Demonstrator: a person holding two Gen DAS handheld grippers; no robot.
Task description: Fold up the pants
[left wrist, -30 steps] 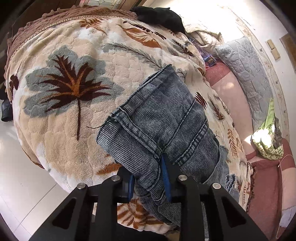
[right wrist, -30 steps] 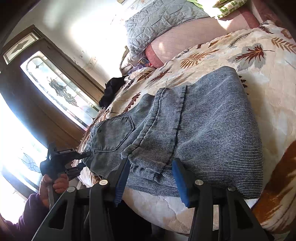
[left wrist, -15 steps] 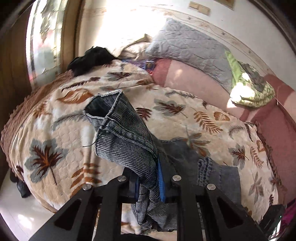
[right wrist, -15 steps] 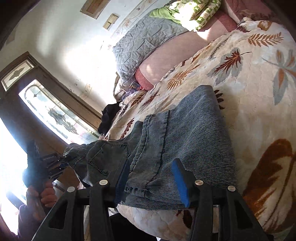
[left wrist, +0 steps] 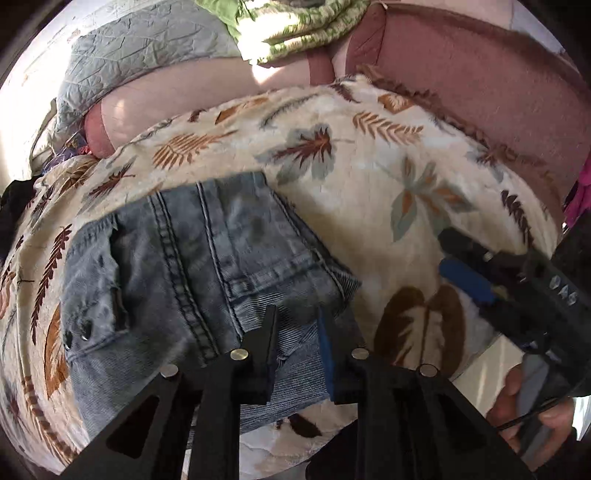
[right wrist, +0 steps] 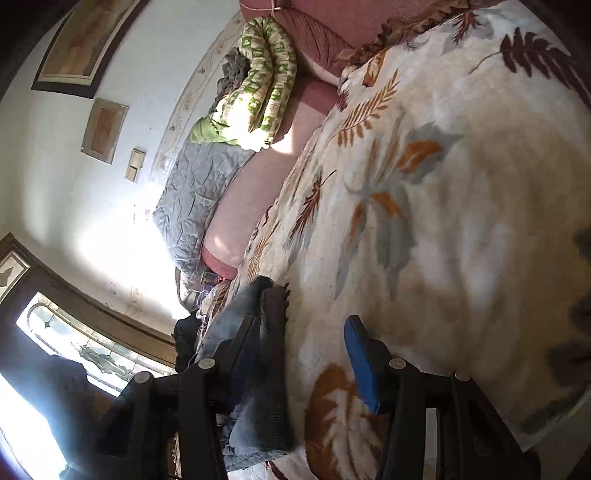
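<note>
Pants (left wrist: 207, 266) of washed blue denim are shown folded into a compact rectangle on the leaf-patterned blanket (left wrist: 369, 177), toward its near-left part, with seams, a pocket edge and rivets turned upward. The left gripper (left wrist: 297, 332) is seen poised at the near edge of the fold; its jaws have just been opening, a narrow gap is left between them, and flat denim is seen through that gap without being pinched. The right gripper (right wrist: 310, 317) is held by a hand (left wrist: 532, 417) at the blanket's near-right edge, jaws standing well apart; a strip of denim lies just against the inner side of one finger, and only bare blanket is seen across the rest of the gap. A pink sheet (left wrist: 207, 92) is exposed beyond the blanket's far edge, and on it a grey quilted pillow (left wrist: 140, 44) and a roll of green patterned bedding (left wrist: 295, 22) are laid. A black garment (left wrist: 14, 195) is seen at the blanket's far-left corner. A patterned glass window (right wrist: 92, 350) stands past that corner.
</note>
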